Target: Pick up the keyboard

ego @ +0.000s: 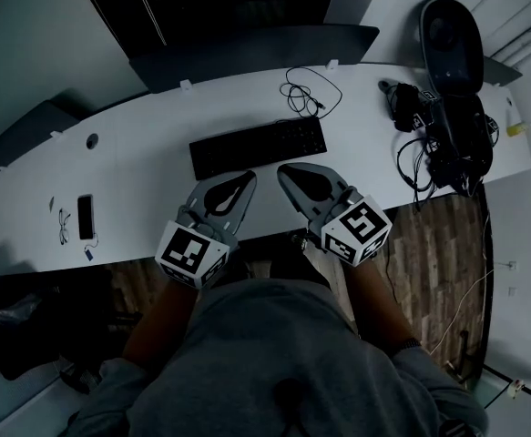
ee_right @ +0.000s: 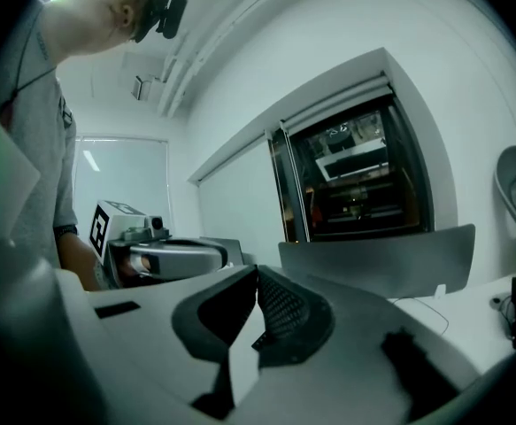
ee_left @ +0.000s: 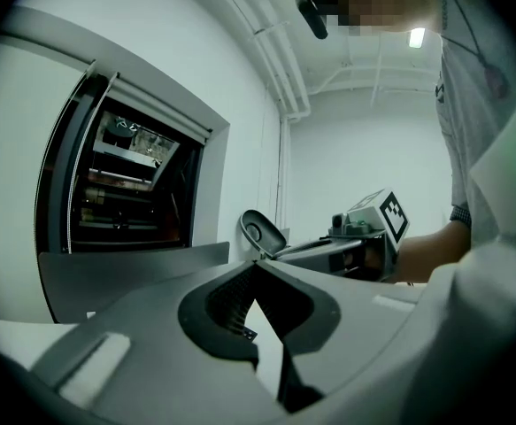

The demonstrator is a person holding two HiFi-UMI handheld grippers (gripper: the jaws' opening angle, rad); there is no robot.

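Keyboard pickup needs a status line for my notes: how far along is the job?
Done: nothing yet. The keyboard lies flat on the desk.
In hand: the approach. The left tool and right tool are side by side, both shut and empty, with their tips near the keyboard's front edge.
Left: open the jaws, grip the keyboard and lift it.

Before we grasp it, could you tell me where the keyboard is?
In the head view, the keyboard lies centrally on the desk, just beyond the left tool and right tool.
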